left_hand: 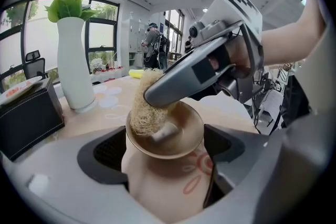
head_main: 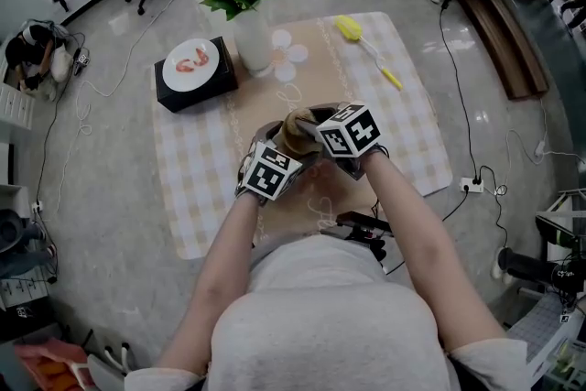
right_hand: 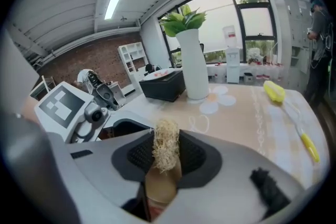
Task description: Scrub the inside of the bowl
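A brown bowl hangs tilted above the table, and my left gripper is shut on it, one jaw on either side of its rim. My right gripper reaches in from the upper right, shut on a straw-coloured loofah scrubber. The scrubber presses on the bowl's inner wall at the left. In the right gripper view the scrubber stands pinched between that gripper's jaws. From the head view both grippers meet at mid-table: left, right, with the bowl partly hidden under them.
A white vase with a green plant stands behind the grippers. A black box carrying a white plate sits at the back left. A yellow brush lies at the back right on the checked cloth. Cables run over the floor.
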`<state>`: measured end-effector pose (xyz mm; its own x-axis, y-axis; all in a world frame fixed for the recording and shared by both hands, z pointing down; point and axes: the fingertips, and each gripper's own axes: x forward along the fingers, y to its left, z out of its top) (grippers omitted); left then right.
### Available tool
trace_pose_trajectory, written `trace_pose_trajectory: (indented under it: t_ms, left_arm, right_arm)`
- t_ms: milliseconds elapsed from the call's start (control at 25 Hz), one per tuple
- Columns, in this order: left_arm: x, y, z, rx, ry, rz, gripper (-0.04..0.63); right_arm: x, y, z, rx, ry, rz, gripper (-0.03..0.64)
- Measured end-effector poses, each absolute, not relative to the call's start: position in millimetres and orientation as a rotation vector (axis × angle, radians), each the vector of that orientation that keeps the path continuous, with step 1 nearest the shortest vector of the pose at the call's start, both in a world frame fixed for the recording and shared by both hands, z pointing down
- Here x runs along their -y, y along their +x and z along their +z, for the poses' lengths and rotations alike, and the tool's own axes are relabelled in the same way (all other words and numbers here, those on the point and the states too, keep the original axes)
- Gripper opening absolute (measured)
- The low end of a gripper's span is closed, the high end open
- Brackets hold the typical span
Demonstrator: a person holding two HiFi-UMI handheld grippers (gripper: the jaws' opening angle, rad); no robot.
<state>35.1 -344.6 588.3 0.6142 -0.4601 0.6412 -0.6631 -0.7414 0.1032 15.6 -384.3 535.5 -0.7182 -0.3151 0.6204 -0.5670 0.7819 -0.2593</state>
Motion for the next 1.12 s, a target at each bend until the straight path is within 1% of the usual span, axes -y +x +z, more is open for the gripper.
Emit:
trace_pose_trajectory:
  t_ms: [200,560,800,1120]
  left_arm:
    - [344,35,588,0.9,2.512,0.867,0.472]
    - [346,35,590,0.903,2.503,0.849,0.471]
    - [344,33,592,0.903,2.517,0.888,0.417]
    - [345,33,591,0.906,2.52,0.868,0.417]
  right_arm:
    - [395,34,545,2.316,0.716,0.544,0.106]
    - [392,54,551,2.234,0.695,0.509,0.106]
    - [379,67,550,2.197,0.652,0.473,0.106]
    - [359,52,549,2.249,0.564,0.545,0.106]
